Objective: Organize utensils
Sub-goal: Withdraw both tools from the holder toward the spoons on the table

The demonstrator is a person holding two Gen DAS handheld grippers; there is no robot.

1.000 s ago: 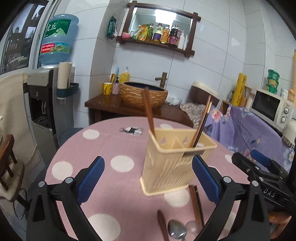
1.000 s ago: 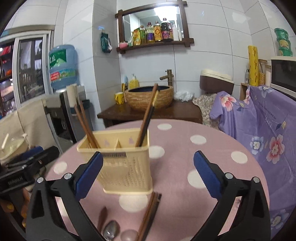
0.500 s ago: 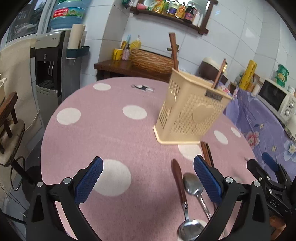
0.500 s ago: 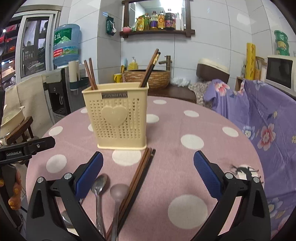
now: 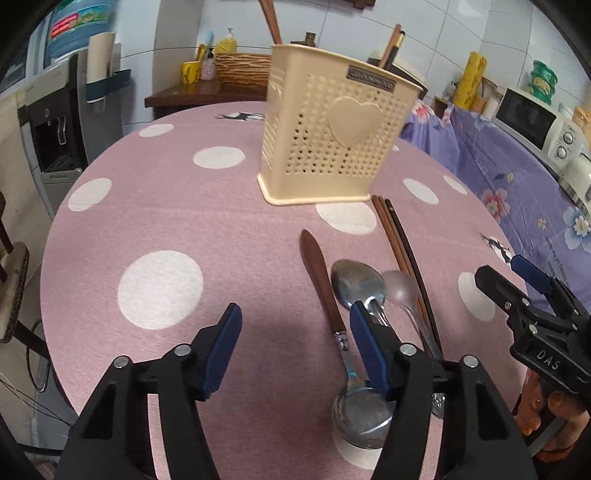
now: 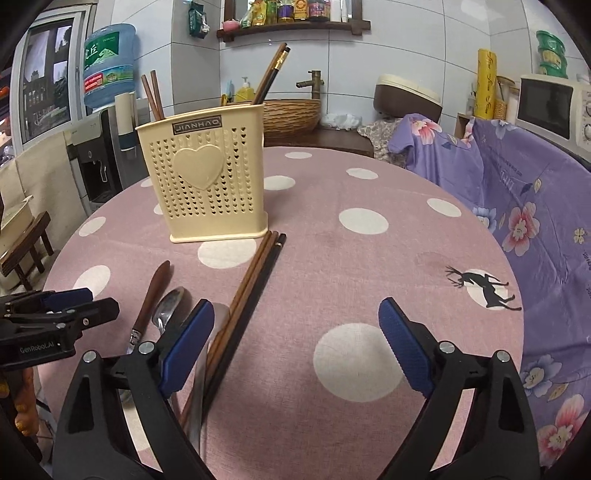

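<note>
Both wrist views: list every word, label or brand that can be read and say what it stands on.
"JIANHAO": nameplate on the cream utensil holder.
"GenRobot.AI": body of the left tool.
"DAS": body of the right tool.
Blue water bottle: large green-label characters, too distorted to read with confidence; small print blurred.
Shelf bottles, yellow roll, purple floral cloth: print too small to read.

Left gripper (image 5: 295,325) angled downward, jaws just closing yet apart, nothing between, right gripper (image 6: 297,325) wide open, tilted down
</note>
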